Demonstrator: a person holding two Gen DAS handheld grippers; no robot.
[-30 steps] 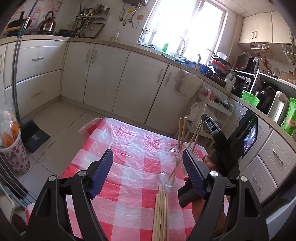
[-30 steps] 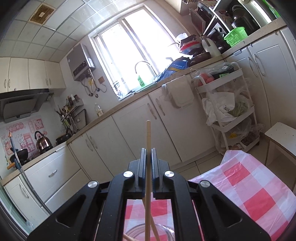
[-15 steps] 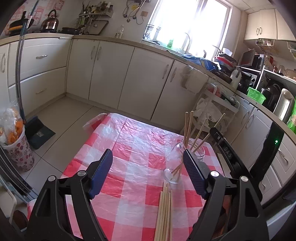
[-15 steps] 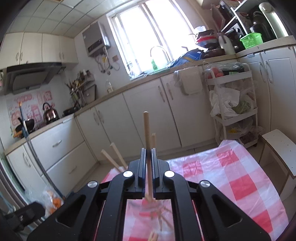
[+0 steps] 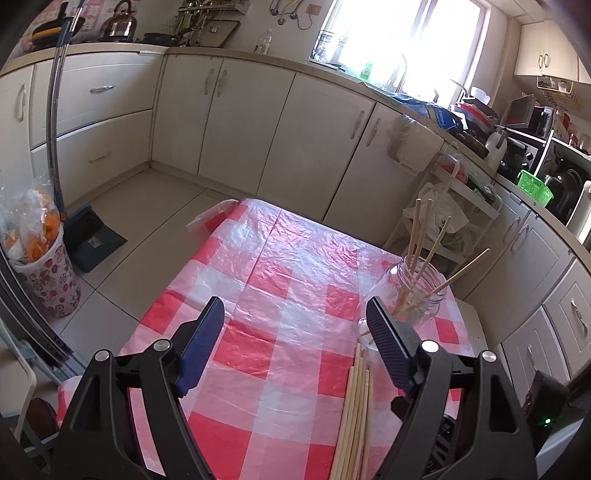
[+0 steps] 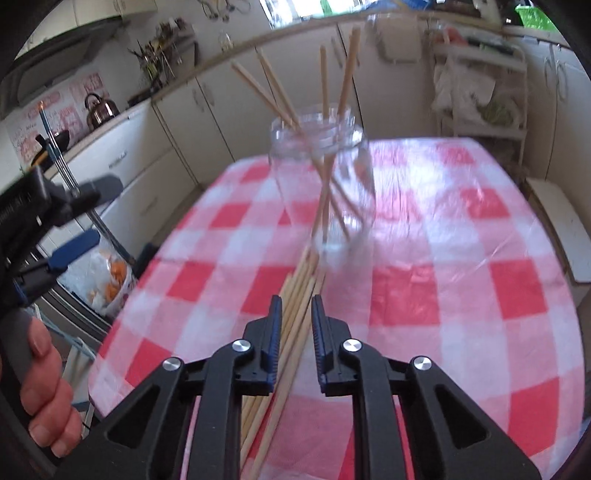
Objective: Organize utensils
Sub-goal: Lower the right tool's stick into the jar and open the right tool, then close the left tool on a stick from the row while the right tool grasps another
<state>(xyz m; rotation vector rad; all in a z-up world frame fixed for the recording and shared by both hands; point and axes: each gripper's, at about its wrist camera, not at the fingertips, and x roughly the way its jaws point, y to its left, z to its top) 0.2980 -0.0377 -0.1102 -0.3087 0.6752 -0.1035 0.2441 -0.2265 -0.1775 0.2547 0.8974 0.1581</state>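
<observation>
Pale wood, light, stiff, slick: left gripper (image 5: 293, 328) wide, empty at nine o'clock; loose chopsticks (image 6: 295, 314) centre, best pinched mid-shaft under right gripper (image 6: 294, 308), just parting, narrow, empty; fragile glass jar (image 6: 321, 173) at twelve.

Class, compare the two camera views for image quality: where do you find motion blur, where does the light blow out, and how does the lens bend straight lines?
Left wrist view: sharp; window blown out white, cabinet lines bowed by the fisheye. Right wrist view: glass jar, its chopsticks and the checked tablecloth smeared by motion blur, while the right hand-held gripper stays crisp; corners dark in both.
</observation>
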